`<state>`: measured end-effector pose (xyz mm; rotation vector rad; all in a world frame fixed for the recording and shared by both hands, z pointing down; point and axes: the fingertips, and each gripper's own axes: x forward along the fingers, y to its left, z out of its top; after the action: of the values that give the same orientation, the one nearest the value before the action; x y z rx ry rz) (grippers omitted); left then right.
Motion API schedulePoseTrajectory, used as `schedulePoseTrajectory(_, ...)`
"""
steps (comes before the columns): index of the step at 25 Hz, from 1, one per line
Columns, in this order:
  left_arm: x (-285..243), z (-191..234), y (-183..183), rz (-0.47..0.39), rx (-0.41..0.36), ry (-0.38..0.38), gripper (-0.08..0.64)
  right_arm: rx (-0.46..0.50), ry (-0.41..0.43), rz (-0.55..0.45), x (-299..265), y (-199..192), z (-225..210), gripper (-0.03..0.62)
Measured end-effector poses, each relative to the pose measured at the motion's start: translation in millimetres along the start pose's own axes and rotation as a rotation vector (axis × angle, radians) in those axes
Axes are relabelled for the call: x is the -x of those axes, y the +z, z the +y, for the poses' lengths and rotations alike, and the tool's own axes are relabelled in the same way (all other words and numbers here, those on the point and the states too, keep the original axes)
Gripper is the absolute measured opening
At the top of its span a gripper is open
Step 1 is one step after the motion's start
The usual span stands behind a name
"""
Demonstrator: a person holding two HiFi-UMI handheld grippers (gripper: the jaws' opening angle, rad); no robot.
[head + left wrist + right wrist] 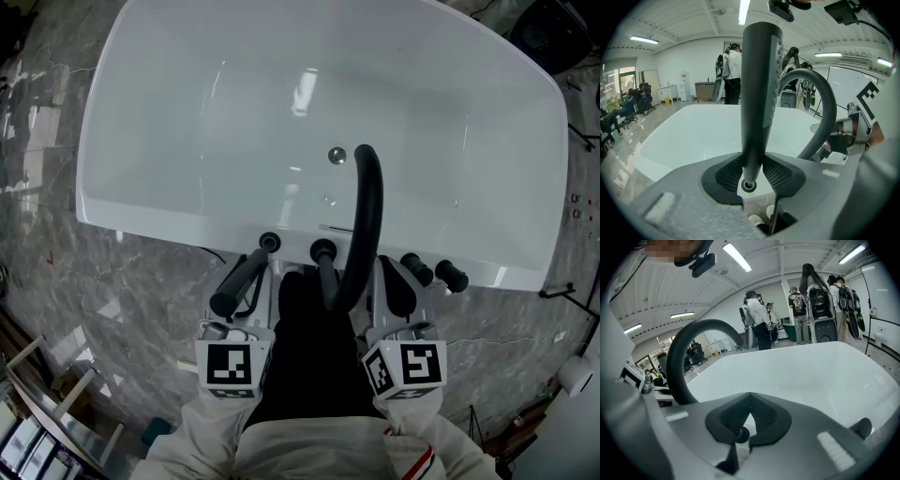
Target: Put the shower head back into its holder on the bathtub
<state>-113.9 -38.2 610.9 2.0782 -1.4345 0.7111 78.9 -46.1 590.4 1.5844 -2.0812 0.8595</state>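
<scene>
The dark grey shower head [759, 93] stands upright between the pads of my left gripper [752, 176], which is shut on its handle. From the head view the shower head [239, 279] slants just short of the tub's near rim, in my left gripper [246, 283]. Its round black holder [269, 242] sits on the rim a little beyond the head's far end. My right gripper [396, 281] hovers at the same rim, right of the arched black spout [367, 216]. The right gripper [750, 401] is shut, its fingertips meeting with nothing held.
The white bathtub [187, 225] fills the head view, with a drain [337, 156] in its floor. Black knobs [323, 250] [452, 275] line the near rim. The spout [677, 366] curves up between the grippers. Several people stand beyond the tub [733, 70]. Grey marble floor [141, 300] surrounds the tub.
</scene>
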Motion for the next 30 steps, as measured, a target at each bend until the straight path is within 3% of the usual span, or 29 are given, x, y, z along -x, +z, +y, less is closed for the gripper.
schedulePoseTrajectory(30,-36.9,-0.7,-38.8,0.084,-0.021,-0.021,0.138,-0.042,-0.018,0.046,-13.5,-24.0,-11.5,0.006)
